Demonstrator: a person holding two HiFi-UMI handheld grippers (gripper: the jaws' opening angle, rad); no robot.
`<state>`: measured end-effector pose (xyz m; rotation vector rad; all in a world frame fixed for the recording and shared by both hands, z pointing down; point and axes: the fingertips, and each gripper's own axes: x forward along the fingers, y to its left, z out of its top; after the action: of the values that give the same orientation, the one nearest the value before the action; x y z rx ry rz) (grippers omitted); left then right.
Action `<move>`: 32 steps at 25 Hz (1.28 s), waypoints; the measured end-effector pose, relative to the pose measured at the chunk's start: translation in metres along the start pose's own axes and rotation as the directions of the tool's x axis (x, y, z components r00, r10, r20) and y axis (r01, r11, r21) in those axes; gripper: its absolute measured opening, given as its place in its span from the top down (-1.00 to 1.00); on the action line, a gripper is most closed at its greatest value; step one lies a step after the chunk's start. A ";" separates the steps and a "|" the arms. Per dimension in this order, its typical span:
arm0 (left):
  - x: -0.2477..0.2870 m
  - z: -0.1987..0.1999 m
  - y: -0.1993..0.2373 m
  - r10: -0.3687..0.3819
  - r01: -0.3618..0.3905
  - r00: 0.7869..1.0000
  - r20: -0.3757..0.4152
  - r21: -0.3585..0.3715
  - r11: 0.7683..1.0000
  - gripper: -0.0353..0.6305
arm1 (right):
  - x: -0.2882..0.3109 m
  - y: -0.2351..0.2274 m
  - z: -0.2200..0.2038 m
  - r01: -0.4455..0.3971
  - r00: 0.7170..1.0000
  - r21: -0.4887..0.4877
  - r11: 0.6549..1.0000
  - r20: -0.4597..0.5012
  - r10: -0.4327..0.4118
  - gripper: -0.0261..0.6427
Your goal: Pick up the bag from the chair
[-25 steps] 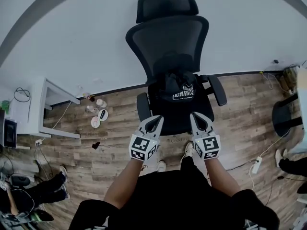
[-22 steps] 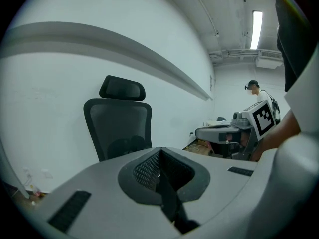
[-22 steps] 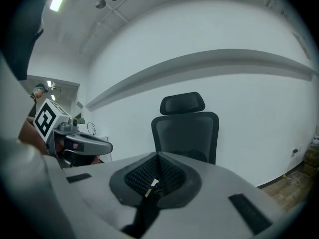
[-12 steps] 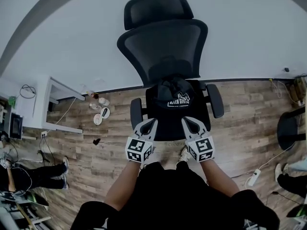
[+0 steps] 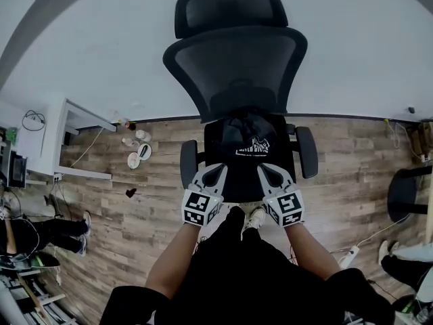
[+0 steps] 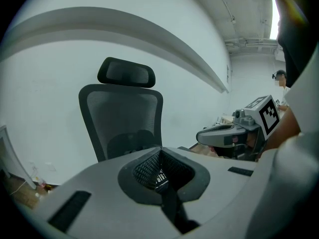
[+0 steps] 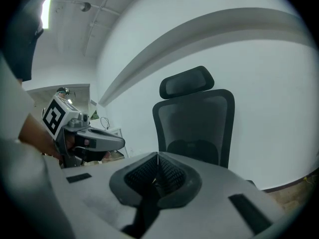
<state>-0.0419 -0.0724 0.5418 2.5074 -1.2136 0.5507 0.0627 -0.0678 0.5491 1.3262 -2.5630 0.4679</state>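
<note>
Bag (image 5: 249,135) is seen on the chair (image 5: 233,66) seat. Left gripper (image 5: 218,170) and right gripper (image 5: 265,170) are held just before the chair, jaws pressed together, empty.

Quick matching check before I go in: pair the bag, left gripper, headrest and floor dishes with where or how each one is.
1. bag
2. left gripper
3. headrest
4. dishes

A. on the floor, left of the chair
B. on the seat, against the backrest
C. jaws together, near the seat's front edge
D. topmost part of the chair

Pairs: 1-B, 2-C, 3-D, 4-A
</note>
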 end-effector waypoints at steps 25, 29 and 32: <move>0.119 -0.013 0.101 -0.045 0.039 0.993 -0.106 -0.052 0.998 0.87 | 0.129 -0.071 -0.003 -0.001 0.981 -0.084 0.996 -0.195 -0.016 0.86; 0.129 -0.024 0.094 -0.041 0.033 0.991 -0.130 -0.070 0.997 0.87 | 0.136 -0.084 -0.014 -0.031 0.973 -0.097 0.995 -0.231 0.008 0.86; 0.137 -0.023 0.095 -0.033 0.024 0.994 -0.105 -0.093 0.995 0.87 | 0.144 -0.095 -0.024 -0.037 0.966 -0.121 0.992 -0.259 0.004 0.86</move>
<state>-0.0444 -0.2126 0.6352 2.3832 -1.1358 0.5999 0.0596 -0.2186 0.6364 1.1163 -2.3514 0.4434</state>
